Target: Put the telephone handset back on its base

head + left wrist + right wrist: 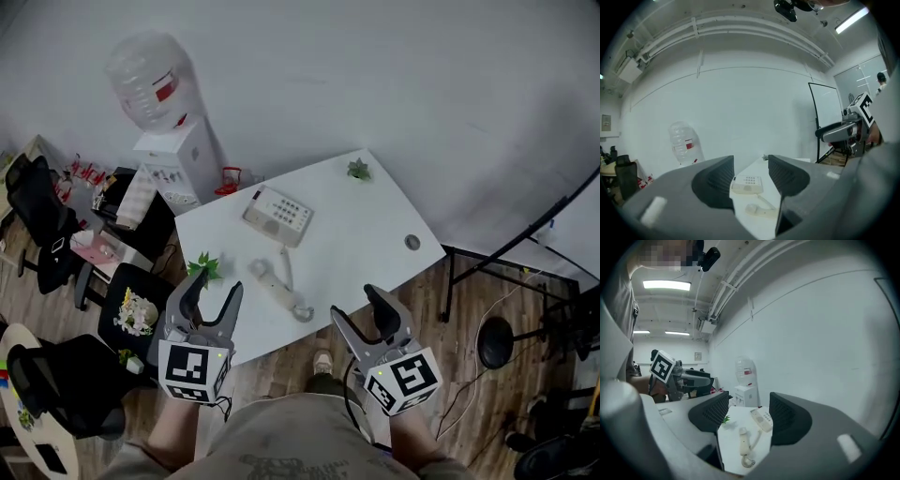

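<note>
Handset [278, 289] lies beside base [278, 216], ahead of left gripper [216, 284] and right gripper [357, 305].

I see the telephone base [278, 215], a cream-white slab with a grid of dark keys, lying flat near the middle of the white surface [375, 225], turned at an angle to its edges. The handset [275, 284], the same pale colour, is off the base. It lies flat on the surface, nearer me and clear of the base. Its cord [301, 311] runs beside it and ends in 1 coil near the surface's near edge.
</note>
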